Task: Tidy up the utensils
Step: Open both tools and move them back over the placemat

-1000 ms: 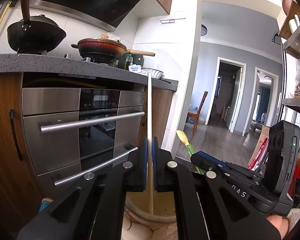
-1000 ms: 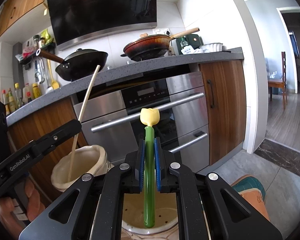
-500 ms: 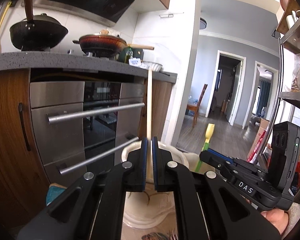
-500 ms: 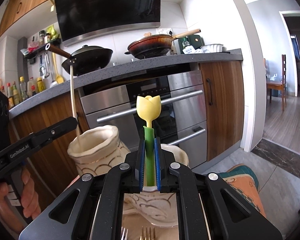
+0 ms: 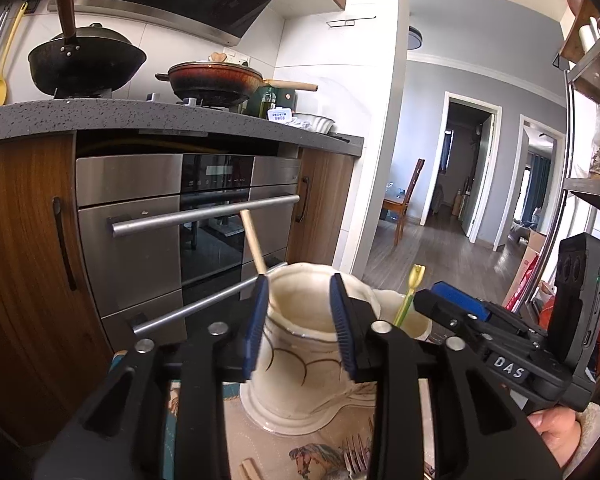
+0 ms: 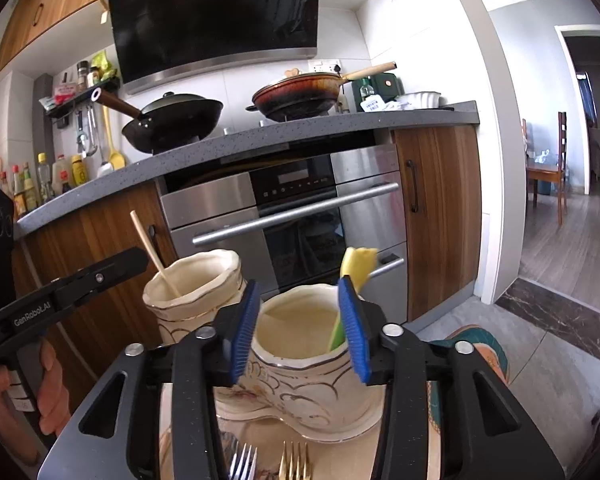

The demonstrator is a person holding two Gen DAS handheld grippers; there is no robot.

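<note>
Both grippers, left gripper [image 5: 298, 316] and right gripper [image 6: 300, 320], have just opened their jaws, empty, leaving the chopstick [image 5: 254, 246] and the green utensil [image 6: 350, 280] in their holders (forks [image 6: 268, 464] remain on the surface).

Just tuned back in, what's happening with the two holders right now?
A person is sorting utensils into two cream ceramic holders with a handheld gripper in each hand. The left gripper has just been opening and has let go of the wooden stick, which now leans inside the left holder. The right gripper has just been opening too, leaving the green tulip-topped utensil standing in the right holder. Forks lie in front.
</note>
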